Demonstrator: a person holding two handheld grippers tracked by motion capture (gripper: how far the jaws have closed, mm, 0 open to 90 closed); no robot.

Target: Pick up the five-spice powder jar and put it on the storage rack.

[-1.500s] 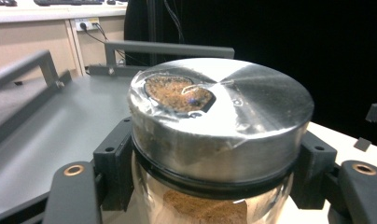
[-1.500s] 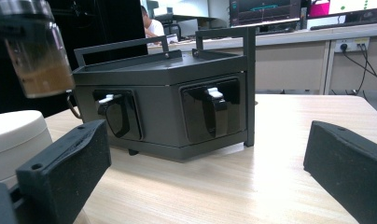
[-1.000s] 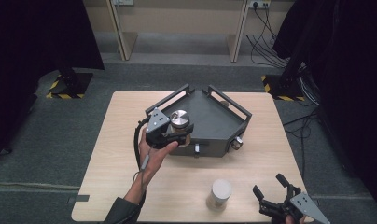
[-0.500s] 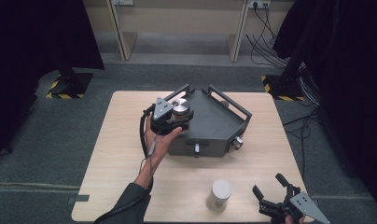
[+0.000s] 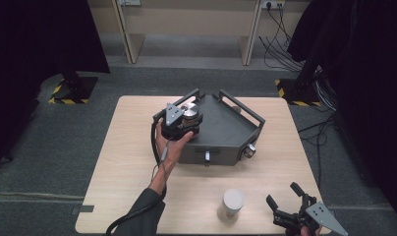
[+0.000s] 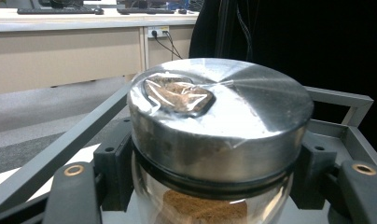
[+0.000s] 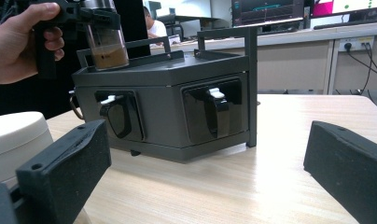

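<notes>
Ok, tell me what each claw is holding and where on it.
The left claw grips a clear glass jar of brown powder by its neck, just under the silver metal lid. The right claw is open, holding nothing.

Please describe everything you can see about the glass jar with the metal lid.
The jar has a clear glass body with brown powder inside and a wide, round lid of brushed silver metal above a dark ring. A piece of clear film with a brownish patch sticks on the lid's top. The jar stands upright, at or just above the top of the dark grey box, near its left rear corner. The left gripper is shut on it, its black jaws pressing the glass on both sides just under the lid.
</notes>
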